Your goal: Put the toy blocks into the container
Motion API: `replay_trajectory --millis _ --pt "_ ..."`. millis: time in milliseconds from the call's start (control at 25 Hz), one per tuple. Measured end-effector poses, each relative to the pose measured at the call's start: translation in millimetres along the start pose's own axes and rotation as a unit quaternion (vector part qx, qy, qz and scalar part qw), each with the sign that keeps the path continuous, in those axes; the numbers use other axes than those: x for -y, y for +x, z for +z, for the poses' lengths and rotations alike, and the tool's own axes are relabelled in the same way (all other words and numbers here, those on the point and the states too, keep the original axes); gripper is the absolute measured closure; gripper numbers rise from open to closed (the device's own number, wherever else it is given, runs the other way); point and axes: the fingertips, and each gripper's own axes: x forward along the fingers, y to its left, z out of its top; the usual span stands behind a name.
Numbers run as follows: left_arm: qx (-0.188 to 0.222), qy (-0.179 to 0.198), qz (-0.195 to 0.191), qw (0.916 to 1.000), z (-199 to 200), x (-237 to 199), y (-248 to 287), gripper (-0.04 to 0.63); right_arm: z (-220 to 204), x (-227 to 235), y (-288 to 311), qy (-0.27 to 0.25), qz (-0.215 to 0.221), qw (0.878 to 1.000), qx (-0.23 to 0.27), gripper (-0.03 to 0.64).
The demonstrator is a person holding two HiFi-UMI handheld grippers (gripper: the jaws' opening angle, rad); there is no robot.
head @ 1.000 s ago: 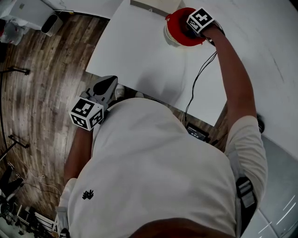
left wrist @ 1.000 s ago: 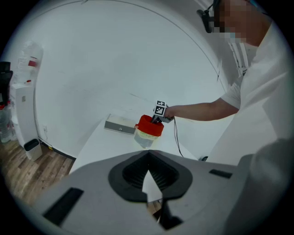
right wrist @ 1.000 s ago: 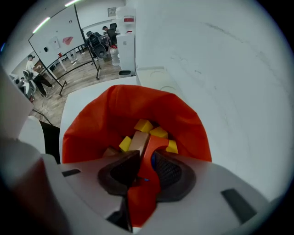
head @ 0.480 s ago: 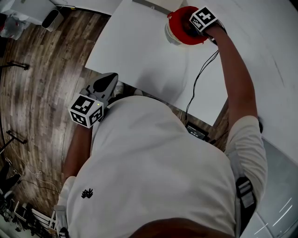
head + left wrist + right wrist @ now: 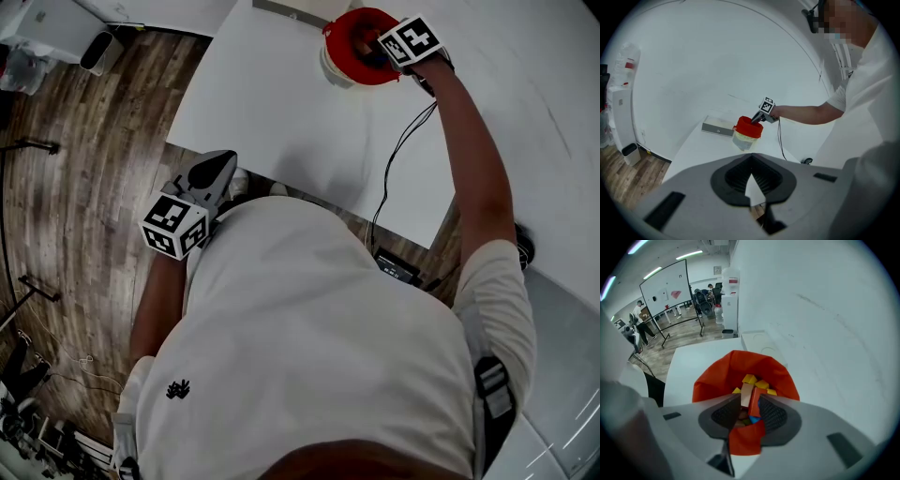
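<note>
A clear tub with a red liner, the container [image 5: 349,42], stands at the far side of the white table [image 5: 281,103]. My right gripper [image 5: 373,49] hangs just over its mouth, pointing steeply down. In the right gripper view the red liner [image 5: 717,376] holds several toy blocks [image 5: 757,383], yellow, red, tan and blue. The right gripper [image 5: 750,406] has just been opening; the blocks show through the gap below and the pads press on nothing. My left gripper [image 5: 218,171] is held off the table's near edge, shut and empty, looking toward the container [image 5: 749,133].
A flat grey box [image 5: 718,126] lies on the table just behind the container. A black cable [image 5: 398,155] runs from the right gripper over the table edge to a black device [image 5: 398,267] on the wood floor. People and a whiteboard stand far off.
My right gripper has lifted a little above the container's mouth. The left gripper has stayed where it was.
</note>
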Motion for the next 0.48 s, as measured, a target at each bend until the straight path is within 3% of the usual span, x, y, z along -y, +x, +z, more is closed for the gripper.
replay_trajectory --millis 240,480 --pt "0.001 0.008 -0.016 0.9998 -3 18 12 0.589 -8 -15 -42 0.025 -0.03 0.995 0.092 0.59" --pt "-0.016 0.013 -0.026 0.9994 -10 41 20 0.589 -43 -70 -72 0.104 -0.015 0.971 0.215 0.609"
